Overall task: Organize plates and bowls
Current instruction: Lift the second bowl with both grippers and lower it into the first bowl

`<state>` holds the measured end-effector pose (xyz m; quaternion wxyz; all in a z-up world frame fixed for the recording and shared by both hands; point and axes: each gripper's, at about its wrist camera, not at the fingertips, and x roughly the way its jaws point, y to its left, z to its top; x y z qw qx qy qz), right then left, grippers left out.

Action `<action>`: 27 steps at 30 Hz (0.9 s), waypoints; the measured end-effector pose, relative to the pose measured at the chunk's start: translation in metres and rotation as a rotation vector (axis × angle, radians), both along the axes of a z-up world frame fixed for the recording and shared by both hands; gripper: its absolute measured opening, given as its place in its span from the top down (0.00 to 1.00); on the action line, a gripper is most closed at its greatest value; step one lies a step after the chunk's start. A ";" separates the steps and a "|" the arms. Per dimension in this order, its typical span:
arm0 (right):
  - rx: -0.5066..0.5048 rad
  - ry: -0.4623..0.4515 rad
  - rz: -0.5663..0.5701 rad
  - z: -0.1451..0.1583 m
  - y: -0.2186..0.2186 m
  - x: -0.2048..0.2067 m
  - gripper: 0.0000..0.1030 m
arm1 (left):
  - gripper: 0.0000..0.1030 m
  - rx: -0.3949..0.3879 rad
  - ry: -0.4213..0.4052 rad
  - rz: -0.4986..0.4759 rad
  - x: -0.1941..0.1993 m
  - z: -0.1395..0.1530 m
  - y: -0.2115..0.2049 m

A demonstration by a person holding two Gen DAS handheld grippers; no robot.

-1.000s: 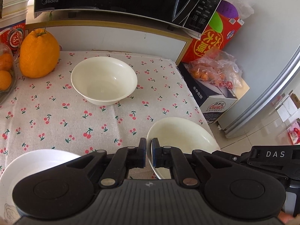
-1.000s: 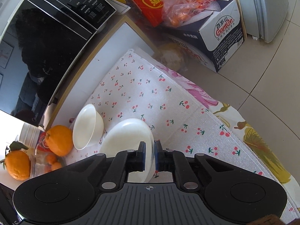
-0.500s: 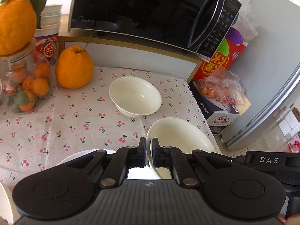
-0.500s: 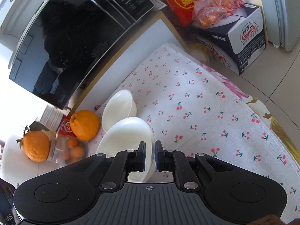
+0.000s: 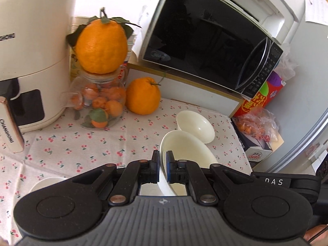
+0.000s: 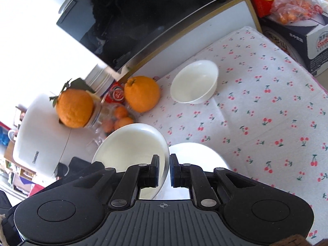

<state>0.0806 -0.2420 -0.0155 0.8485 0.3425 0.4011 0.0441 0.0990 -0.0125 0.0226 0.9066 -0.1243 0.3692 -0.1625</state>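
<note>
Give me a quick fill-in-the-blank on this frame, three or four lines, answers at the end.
1. The left claw and the right claw grip the rim of the same white ____ from opposite sides.
2. The large orange with leaves sits on top of the glass ____.
3. The tablecloth is printed with small red ____.
4. The empty bowl on the tablecloth stands in front of the black ____.

Missing words: plate; jar; cherries; microwave

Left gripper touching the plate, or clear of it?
Touching. Left wrist view: left gripper is shut on the plate, both pads clamping its rim.
</note>
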 end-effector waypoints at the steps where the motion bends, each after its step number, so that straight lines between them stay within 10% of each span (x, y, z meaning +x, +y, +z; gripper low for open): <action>1: -0.003 -0.003 0.017 0.001 0.006 0.002 0.89 | 0.95 -0.004 0.000 0.011 -0.002 -0.001 0.007; 15: -0.041 -0.025 0.166 0.002 0.091 0.025 0.88 | 0.95 -0.096 0.085 0.142 -0.004 -0.022 0.093; 27: -0.098 0.021 0.259 -0.013 0.139 0.027 0.87 | 0.95 0.006 0.099 0.174 -0.013 -0.025 0.120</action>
